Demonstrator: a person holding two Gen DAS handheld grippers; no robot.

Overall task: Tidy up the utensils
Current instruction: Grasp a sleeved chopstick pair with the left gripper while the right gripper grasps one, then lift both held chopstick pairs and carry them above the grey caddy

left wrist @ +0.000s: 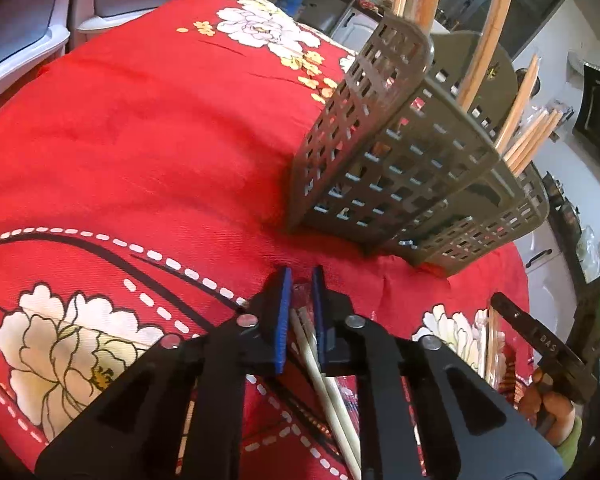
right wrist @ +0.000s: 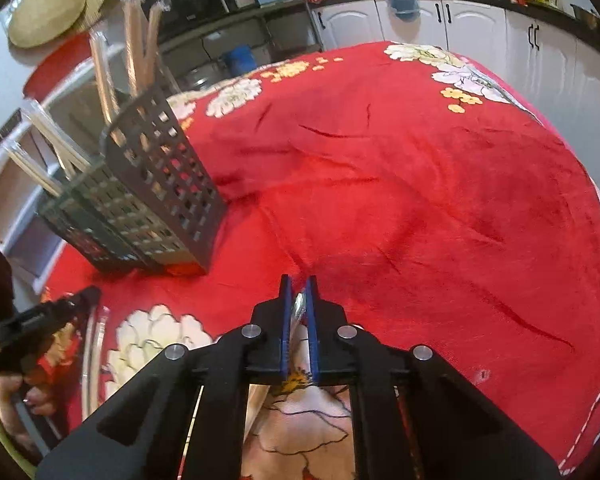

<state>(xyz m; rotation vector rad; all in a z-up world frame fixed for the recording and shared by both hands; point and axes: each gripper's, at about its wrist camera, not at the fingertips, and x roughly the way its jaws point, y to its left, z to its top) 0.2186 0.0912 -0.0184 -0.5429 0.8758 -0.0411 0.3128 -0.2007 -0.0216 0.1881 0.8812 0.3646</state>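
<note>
Chopsticks in clear plastic sleeves stand upright in a grey slotted utensil caddy on the red floral tablecloth; its taller compartment holds several pairs and the lower one holds more. White kitchen cabinets and a cluttered counter run behind the table. Nothing lies between the caddy and the grippers. The left gripper points steeply down just in front of the caddy, its blue pads pinched on a sleeved pair of pale chopsticks that trails back beneath it. The right gripper, angled down likewise, is clamped on a shiny wrapped utensil whose kind I cannot tell.
</note>
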